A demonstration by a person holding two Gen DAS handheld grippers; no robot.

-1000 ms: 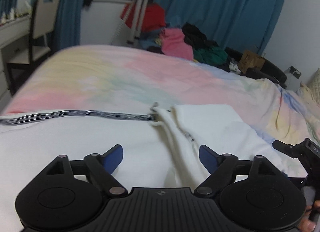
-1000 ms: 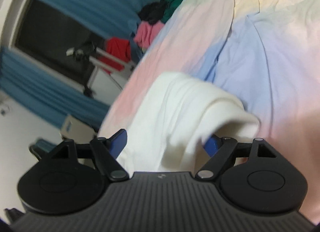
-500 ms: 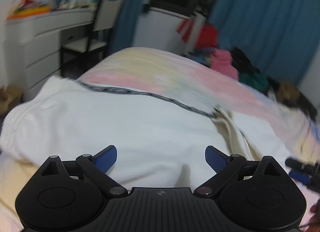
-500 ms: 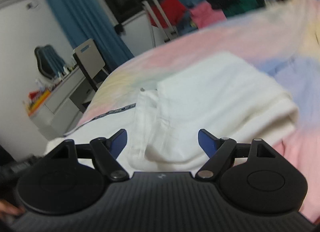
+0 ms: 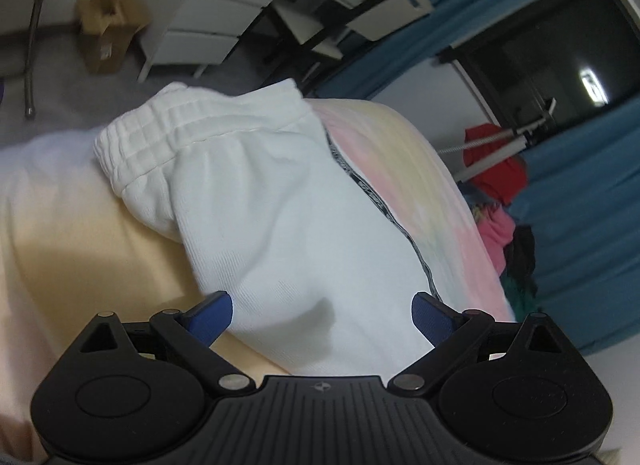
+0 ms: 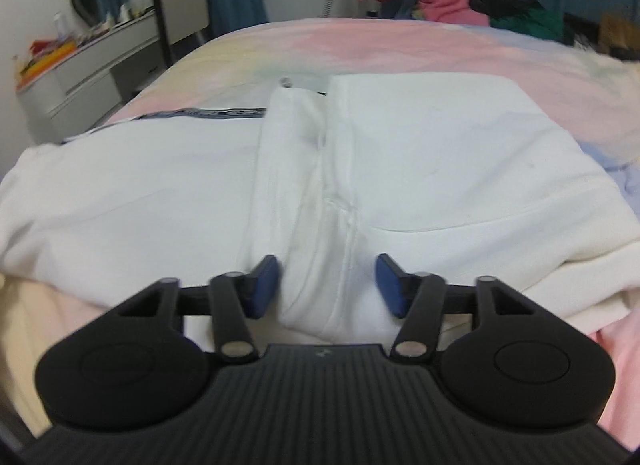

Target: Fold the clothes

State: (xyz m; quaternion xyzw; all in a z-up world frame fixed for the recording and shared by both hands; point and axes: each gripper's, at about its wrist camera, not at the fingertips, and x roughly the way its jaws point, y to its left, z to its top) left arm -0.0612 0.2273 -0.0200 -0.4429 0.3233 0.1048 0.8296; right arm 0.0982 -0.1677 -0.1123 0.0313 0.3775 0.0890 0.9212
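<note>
A white garment (image 6: 440, 153) with a dark patterned stripe (image 6: 208, 113) lies spread on the pastel bedspread (image 6: 360, 45). My right gripper (image 6: 326, 285) hovers low over its near middle. Its jaws are closing, with a raised fold of the white cloth (image 6: 320, 225) between the blue pads, which do not clearly press on it. In the left wrist view the garment's ribbed elastic end (image 5: 160, 133) bunches at the bed's edge. My left gripper (image 5: 322, 309) stands open just above the white cloth (image 5: 280, 205), gripping nothing.
A white desk with drawers (image 5: 208, 13) and a chair (image 5: 384, 13) stand beside the bed, with a cardboard box (image 5: 108, 29) on the floor. A pile of coloured clothes (image 6: 460, 5) lies beyond the bed's far end. Blue curtains (image 5: 580, 225) hang behind.
Both grippers rolled and slid across the bed. The left went from the garment's middle to its ribbed end at the bed's edge. The right came over the middle fold and its jaws narrowed.
</note>
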